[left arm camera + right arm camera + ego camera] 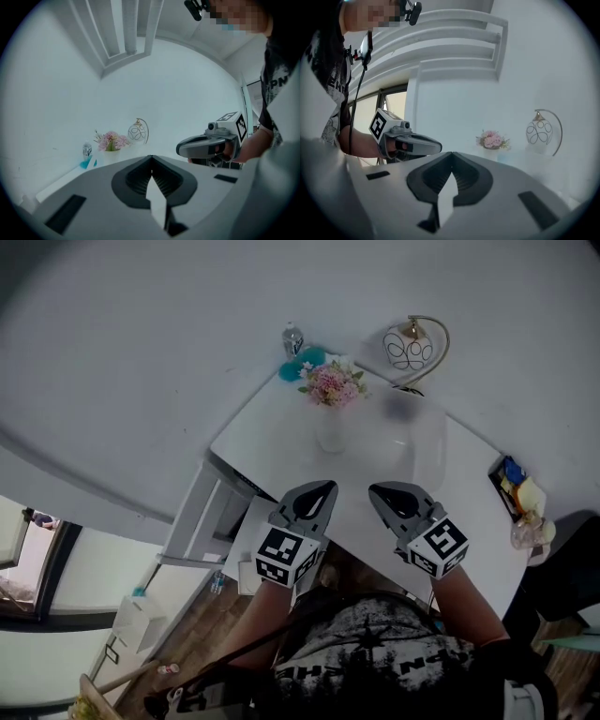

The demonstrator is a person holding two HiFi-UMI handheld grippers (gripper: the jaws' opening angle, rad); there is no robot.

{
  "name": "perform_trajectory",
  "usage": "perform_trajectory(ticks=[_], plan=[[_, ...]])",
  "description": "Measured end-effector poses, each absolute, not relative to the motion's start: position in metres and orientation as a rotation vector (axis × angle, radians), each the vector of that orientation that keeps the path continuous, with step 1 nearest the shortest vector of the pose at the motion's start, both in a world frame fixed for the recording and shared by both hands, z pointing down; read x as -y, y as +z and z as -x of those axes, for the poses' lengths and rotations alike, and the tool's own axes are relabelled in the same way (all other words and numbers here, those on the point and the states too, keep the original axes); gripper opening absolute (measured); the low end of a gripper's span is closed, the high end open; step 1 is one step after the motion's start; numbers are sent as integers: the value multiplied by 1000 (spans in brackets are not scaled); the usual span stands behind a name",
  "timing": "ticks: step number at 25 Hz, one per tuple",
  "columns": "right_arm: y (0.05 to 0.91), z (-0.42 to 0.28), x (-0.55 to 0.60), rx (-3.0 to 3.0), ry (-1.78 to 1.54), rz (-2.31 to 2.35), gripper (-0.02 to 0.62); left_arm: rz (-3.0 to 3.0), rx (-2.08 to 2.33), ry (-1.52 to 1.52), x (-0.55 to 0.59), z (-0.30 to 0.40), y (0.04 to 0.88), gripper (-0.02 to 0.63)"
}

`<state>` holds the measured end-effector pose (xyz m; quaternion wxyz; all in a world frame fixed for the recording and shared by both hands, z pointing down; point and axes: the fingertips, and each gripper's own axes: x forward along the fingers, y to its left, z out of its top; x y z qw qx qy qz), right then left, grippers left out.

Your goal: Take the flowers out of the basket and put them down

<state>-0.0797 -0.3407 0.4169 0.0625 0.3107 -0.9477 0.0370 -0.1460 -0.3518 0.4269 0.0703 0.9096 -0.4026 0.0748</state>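
Head view shows us the left gripper [326, 487] and right gripper [376, 491] side by side over the near edge of the white counter [375, 474]. They are well apart from the pink flowers [332, 383], which stand in a white container [331, 433] at the far end, near a globe lamp [410, 348] and a small bottle [292, 337]. Left gripper view shows us our fingers [138, 180] clenched on nothing, with the flowers far ahead. Right gripper view shows us the fingers there pressed together too, empty, with the flowers beyond.
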Motion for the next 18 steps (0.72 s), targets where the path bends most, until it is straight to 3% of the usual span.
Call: perform_trajectory(ticks=[18], plan=[[371,101,412,2784,83,-1039,15,-2806,1020,199,432,167,414,12]])
